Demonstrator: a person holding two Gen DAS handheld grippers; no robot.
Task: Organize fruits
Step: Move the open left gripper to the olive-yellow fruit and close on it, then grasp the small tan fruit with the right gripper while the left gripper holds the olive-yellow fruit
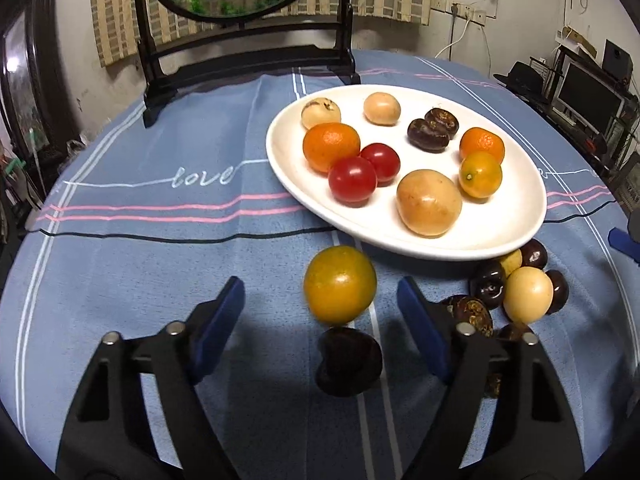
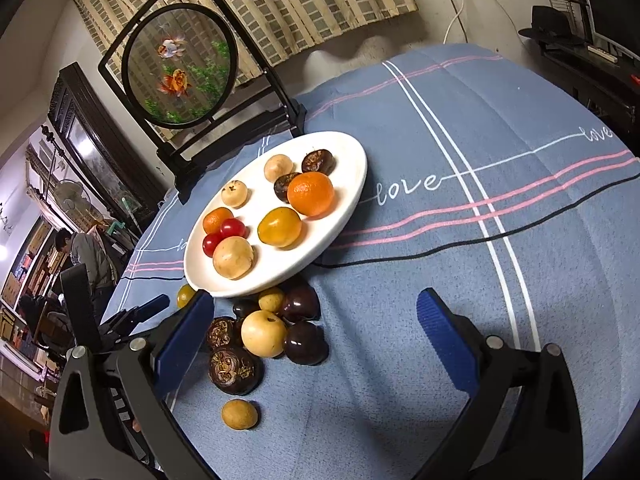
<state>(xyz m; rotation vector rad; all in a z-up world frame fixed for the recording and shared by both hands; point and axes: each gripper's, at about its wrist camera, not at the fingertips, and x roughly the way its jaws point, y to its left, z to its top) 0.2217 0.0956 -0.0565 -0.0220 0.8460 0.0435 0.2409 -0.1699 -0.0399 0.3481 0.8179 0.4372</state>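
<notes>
the plate looked like glossy white ceramic. on it the tomatoes shone smooth, the tangerine beside them was dimpled and matt. the cloth under the plate was matt woven fabric. below the plate, dark chestnuts showed rough tops.

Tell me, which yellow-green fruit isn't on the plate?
The yellow-green fruit lying on the blue cloth just ahead of the left gripper; its twin sits on the white plate.
</notes>
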